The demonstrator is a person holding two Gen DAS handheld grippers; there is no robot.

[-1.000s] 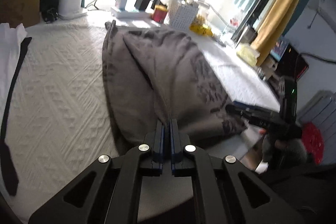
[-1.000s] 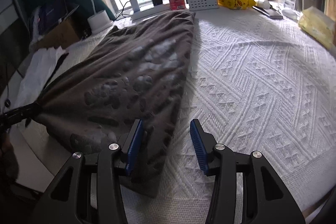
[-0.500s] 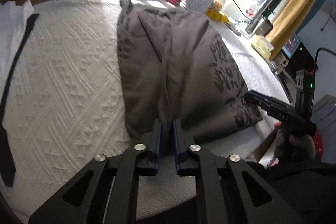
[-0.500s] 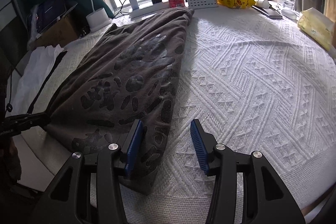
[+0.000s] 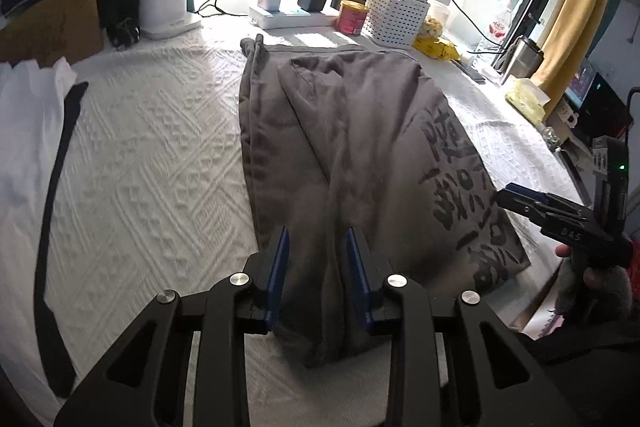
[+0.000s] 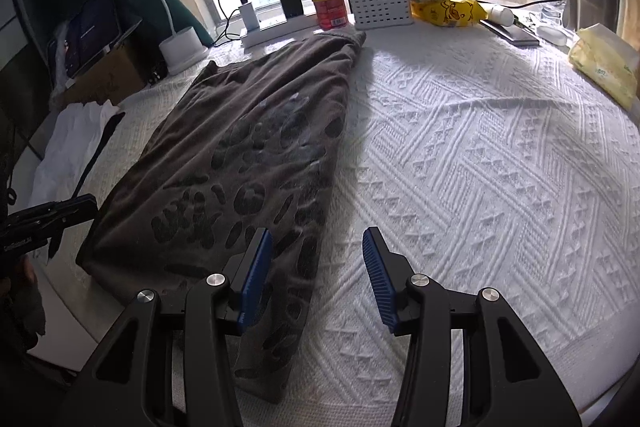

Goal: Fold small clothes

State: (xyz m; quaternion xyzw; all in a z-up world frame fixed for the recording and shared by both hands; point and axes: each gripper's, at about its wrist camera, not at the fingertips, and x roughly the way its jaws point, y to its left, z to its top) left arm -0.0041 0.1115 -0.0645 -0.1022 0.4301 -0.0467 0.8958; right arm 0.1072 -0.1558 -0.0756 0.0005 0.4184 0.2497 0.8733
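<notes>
A grey-brown garment [image 5: 360, 131] with a dark print lies folded lengthwise on the white textured cover [image 5: 152, 163]. My left gripper [image 5: 318, 259] stands over its near left corner. The jaws are opening, and a ridge of cloth lies loose between the blue pads [image 5: 280, 267] without being pressed. In the right wrist view the garment [image 6: 256, 147] stretches away to the left. My right gripper [image 6: 316, 251] hangs open over its near right edge, gripping nothing. Each gripper shows in the other's view: the right gripper [image 5: 520, 199], the left gripper [image 6: 76, 211].
A white garment with a black strip [image 5: 28, 131] lies at the left edge. Along the window stand a lamp base [image 5: 164, 11], a power strip [image 5: 288, 17], a red can [image 5: 352, 17] and a white basket [image 5: 396, 13]. A yellow tissue pack [image 6: 604, 63] sits far right.
The left jaws have parted from shut and let go of the garment's corner. The cloth has sunk flat onto the cover. The right gripper has stayed put.
</notes>
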